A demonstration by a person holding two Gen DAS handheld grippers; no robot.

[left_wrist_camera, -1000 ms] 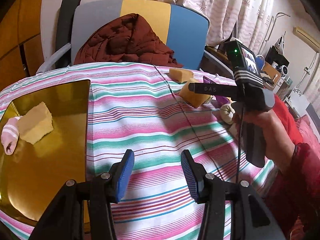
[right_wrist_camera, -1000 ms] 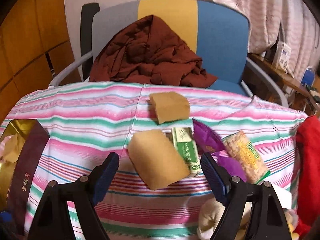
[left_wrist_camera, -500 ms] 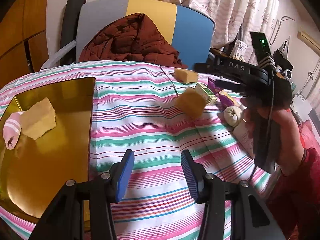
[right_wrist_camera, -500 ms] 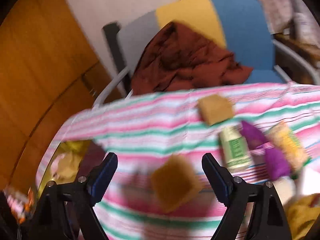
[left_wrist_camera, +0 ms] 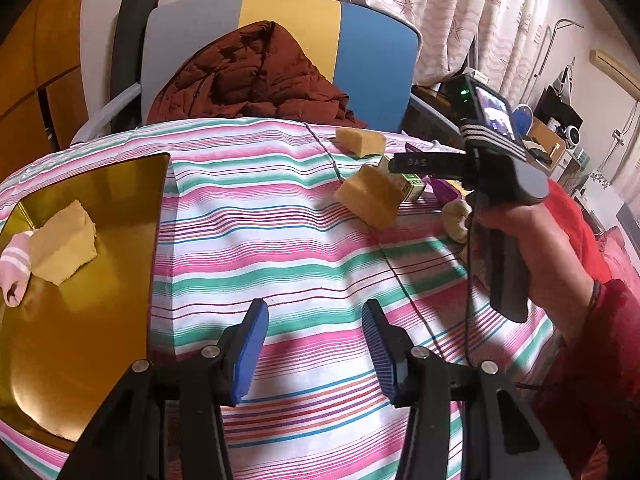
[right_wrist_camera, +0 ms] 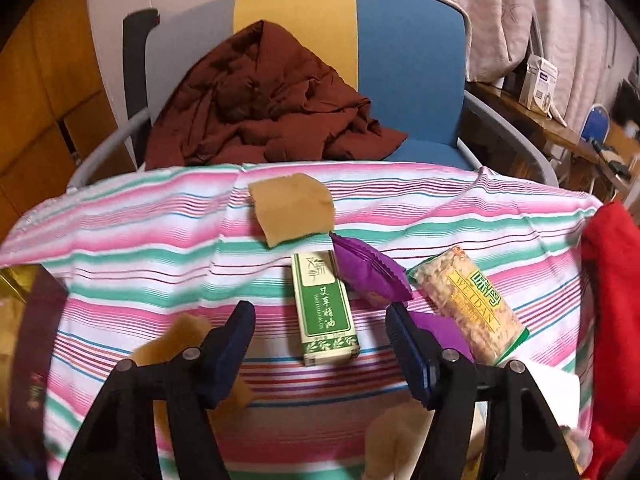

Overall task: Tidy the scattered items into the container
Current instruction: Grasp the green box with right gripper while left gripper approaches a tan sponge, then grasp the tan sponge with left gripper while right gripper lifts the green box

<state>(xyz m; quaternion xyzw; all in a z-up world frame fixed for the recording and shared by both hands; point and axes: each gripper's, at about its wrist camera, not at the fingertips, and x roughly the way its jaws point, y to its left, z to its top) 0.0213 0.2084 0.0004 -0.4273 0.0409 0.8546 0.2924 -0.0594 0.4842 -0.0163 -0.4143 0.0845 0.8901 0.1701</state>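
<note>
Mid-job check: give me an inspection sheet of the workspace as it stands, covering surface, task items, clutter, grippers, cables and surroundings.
Surface: striped tablecloth, wrinkled.
Container: gold tray at the left edge, holding a yellow sponge and a pink sock.
Loose items: far sponge, near sponge, green box, purple packets, snack bar, all on the cloth.
Clutter: white paper at the right edge.
Grippers: left gripper open, empty; right gripper open, empty, near the green box.
Cables: black cable hanging from the right handle.
Surroundings: chair with a brown jacket; curtains behind.
</note>
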